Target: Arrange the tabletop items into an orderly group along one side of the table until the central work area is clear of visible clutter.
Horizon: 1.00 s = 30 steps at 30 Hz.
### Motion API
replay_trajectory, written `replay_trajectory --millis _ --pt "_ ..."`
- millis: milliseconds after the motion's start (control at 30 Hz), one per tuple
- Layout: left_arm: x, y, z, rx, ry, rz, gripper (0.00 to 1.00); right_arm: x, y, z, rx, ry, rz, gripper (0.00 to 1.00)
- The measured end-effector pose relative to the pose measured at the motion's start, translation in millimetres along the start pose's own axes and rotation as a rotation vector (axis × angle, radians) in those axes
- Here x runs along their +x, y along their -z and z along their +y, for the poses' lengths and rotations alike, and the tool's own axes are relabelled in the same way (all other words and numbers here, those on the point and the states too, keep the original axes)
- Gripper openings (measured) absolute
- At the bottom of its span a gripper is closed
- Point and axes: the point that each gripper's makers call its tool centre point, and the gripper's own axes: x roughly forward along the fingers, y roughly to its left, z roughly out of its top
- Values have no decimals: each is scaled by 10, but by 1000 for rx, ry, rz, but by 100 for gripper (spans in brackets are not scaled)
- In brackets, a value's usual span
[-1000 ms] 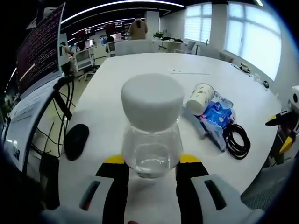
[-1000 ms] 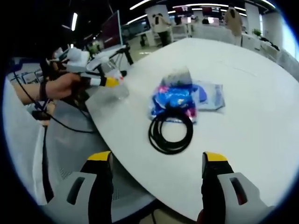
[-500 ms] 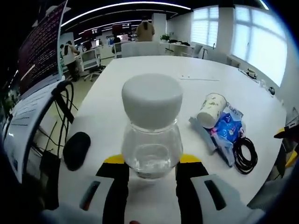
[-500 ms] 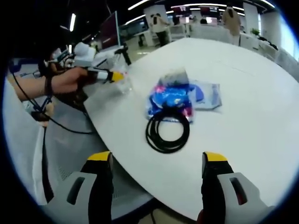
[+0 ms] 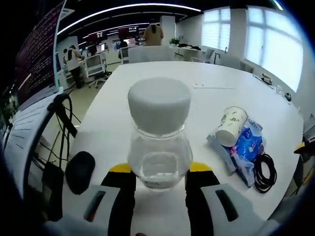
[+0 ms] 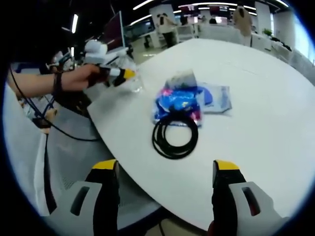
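Observation:
In the left gripper view my left gripper (image 5: 158, 172) is shut on a clear plastic jar (image 5: 159, 157) with a white lid, held above the white table (image 5: 147, 88). To its right lie a paper cup (image 5: 230, 126) on its side, a blue snack bag (image 5: 246, 147) and a coiled black cable (image 5: 266, 172). A black mouse (image 5: 79, 171) sits at the left. In the right gripper view my right gripper (image 6: 166, 184) is open near the table edge, short of the cable coil (image 6: 174, 138) and the blue bag (image 6: 179, 102). The left gripper (image 6: 114, 74) with the jar (image 6: 132, 82) appears at the upper left, held by a hand.
A monitor (image 5: 37, 54) and hanging black cables (image 5: 61, 110) stand along the table's left edge. A chair seat (image 6: 74, 157) lies below the table edge in the right gripper view. Desks and people are far behind. Bare white tabletop stretches beyond the items.
The left gripper has carried the jar further over the table, toward the bag and cable. The right gripper has barely moved and stays open.

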Motion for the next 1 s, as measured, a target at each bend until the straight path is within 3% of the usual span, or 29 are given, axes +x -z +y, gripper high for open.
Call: replay_trajectory --millis 433,567,1000 --pt "106 -147 131 -44 -45 -22 38 -37 20 -21 -7 10 18 76" --pt "129 -175 151 -57 -48 -30 39 -77 -35 -45 3 23 -2 76" --pt "220 -254 221 -112 -51 -41 39 -100 37 -19 18 34 4 76"
